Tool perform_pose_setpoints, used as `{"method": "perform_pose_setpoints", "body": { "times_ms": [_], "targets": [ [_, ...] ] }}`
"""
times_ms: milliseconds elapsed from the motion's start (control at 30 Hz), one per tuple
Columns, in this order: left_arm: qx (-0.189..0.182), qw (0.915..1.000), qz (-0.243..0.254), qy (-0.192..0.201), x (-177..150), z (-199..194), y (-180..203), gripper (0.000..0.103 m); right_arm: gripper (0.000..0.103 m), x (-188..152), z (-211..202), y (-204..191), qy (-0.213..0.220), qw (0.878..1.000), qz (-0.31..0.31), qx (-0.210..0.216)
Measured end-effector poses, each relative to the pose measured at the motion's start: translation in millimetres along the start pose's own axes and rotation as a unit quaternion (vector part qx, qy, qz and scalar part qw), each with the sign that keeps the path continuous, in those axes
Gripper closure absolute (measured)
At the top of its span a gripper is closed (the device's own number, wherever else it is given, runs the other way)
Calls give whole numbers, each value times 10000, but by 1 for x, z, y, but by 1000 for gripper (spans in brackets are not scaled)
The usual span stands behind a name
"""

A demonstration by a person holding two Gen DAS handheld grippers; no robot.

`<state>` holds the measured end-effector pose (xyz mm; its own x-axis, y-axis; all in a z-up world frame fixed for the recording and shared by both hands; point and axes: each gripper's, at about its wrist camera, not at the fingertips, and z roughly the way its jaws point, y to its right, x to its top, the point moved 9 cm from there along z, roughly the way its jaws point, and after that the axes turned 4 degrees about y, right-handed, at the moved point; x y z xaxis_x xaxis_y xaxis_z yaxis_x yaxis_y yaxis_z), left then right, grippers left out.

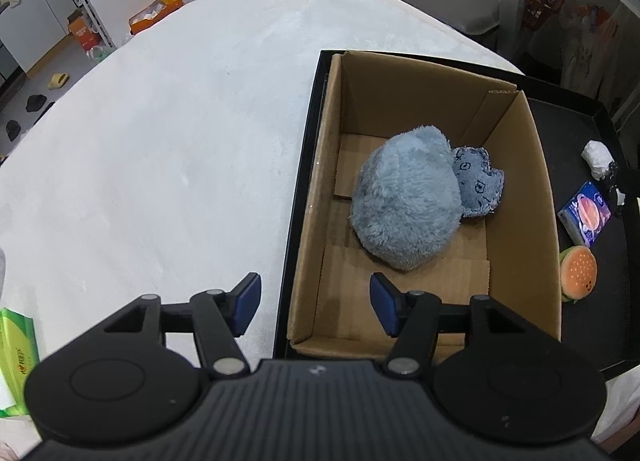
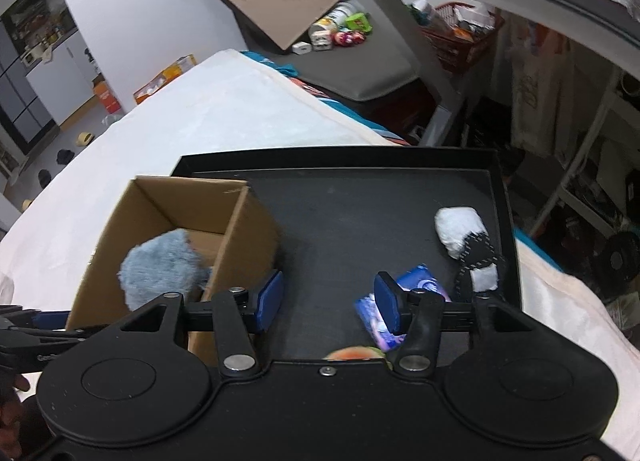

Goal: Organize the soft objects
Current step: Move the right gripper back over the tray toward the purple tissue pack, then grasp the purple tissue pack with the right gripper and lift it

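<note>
Left wrist view: both grippers' fingers (image 1: 248, 303) spread, empty; cardboard box (image 1: 536, 197) wall separates plush (image 1: 404, 201) from burger toy (image 1: 578, 271).

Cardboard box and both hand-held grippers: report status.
Left hand-held gripper open, empty. Right hand-held gripper open, empty. Fluffy blue plush and blue denim pouch in brown cardboard box. Burger plush still on black tray.

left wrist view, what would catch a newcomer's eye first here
The fluffy blue plush lying in the cardboard box stands out first, with a small denim toy tucked against it. Right of the box, on the black tray, sit a burger toy, a purple packet and a white bundle. The left gripper hangs open over the box's near left wall, holding nothing.
</note>
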<state>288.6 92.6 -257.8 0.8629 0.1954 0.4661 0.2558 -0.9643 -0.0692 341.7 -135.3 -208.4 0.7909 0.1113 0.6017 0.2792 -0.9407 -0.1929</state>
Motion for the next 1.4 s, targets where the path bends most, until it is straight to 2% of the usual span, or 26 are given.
{"method": "perform_pose_setpoints", "body": {
  "times_ms": [67, 100, 133, 233, 333, 467, 733, 800, 1300, 1400],
  "targets": [
    [55, 10000, 62, -18, 0, 0, 3, 43, 45, -1, 1, 8, 19, 10000, 77, -2],
    [86, 9999, 100, -34, 0, 0, 4, 38, 43, -2, 2, 13, 21, 9999, 120, 9],
    [120, 9998, 139, -46, 0, 0, 5, 33, 42, -4, 4, 17, 2, 9998, 173, 18],
    [220, 9995, 241, -3, 2, -2, 10, 29, 41, -9, 11, 30, -80, 9995, 318, 24],
    [303, 9990, 331, -18, 2, 0, 15, 29, 40, -16, 19, 43, -165, 9988, 464, -1],
    [526, 9981, 306, 0, 2, 3, 16, 28, 28, -25, 27, 53, -237, 9979, 608, -10],
    [709, 9966, 412, -81, 6, 8, 22, 28, 17, -26, 41, 65, -347, 9950, 935, 25],
    [761, 9961, 442, -107, 6, 10, 23, 28, 11, -29, 45, 68, -420, 9941, 1003, 17],
    [927, 9934, 608, -306, 7, 24, 32, 28, 10, -39, 84, 69, -775, 9936, 785, -244],
    [945, 9932, 600, -331, 8, 25, 32, 28, 5, -40, 85, 65, -772, 9946, 646, -263]
  ]
}}
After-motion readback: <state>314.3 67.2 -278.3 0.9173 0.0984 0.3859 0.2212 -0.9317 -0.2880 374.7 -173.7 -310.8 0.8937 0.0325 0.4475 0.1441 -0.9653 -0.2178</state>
